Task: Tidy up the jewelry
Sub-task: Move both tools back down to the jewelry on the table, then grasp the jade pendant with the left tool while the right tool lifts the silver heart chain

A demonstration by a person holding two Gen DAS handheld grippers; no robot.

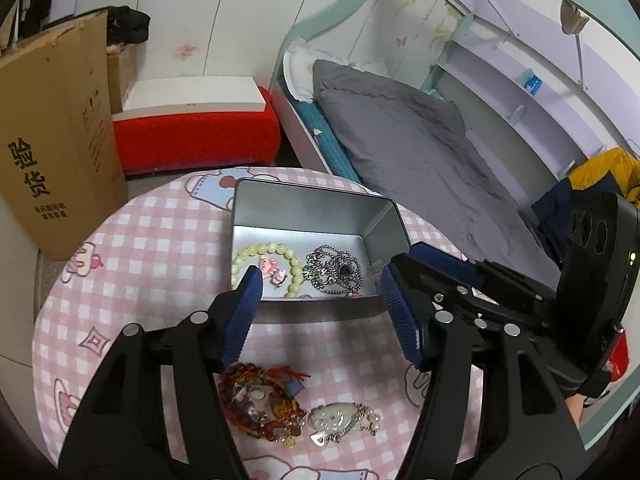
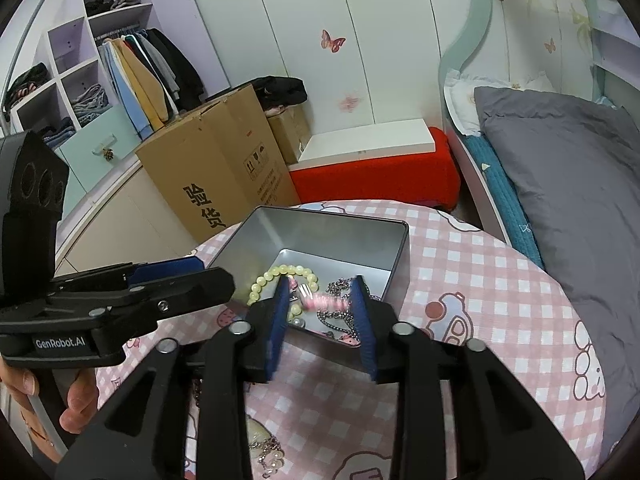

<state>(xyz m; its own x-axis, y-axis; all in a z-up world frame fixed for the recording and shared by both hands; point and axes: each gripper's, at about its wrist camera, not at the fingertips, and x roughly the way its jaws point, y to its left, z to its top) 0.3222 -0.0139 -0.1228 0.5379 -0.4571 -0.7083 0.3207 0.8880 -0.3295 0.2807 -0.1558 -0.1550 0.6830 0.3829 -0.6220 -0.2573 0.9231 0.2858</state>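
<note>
From the left wrist I see my left tongs (image 1: 320, 280) standing apart, empty, over the near wall of the tin box (image 1: 312, 210); it sits mid-worktop (image 1: 160, 248) with bare cloth all round. Inside lie one bead bracelet (image 1: 280, 250) and one chain necklace (image 1: 334, 270); two jewelry heaps wait nearer me. From the right wrist, my right tongs (image 2: 322, 286) are parted, a blurred pink piece (image 2: 326, 302) between them, over the box

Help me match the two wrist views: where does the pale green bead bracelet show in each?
Left wrist: bead bracelet lies in the tin's near-left corner, centre of picture.
Right wrist: bead bracelet left of centre, in the tin.
Shared landmark: the silver tin.
</note>
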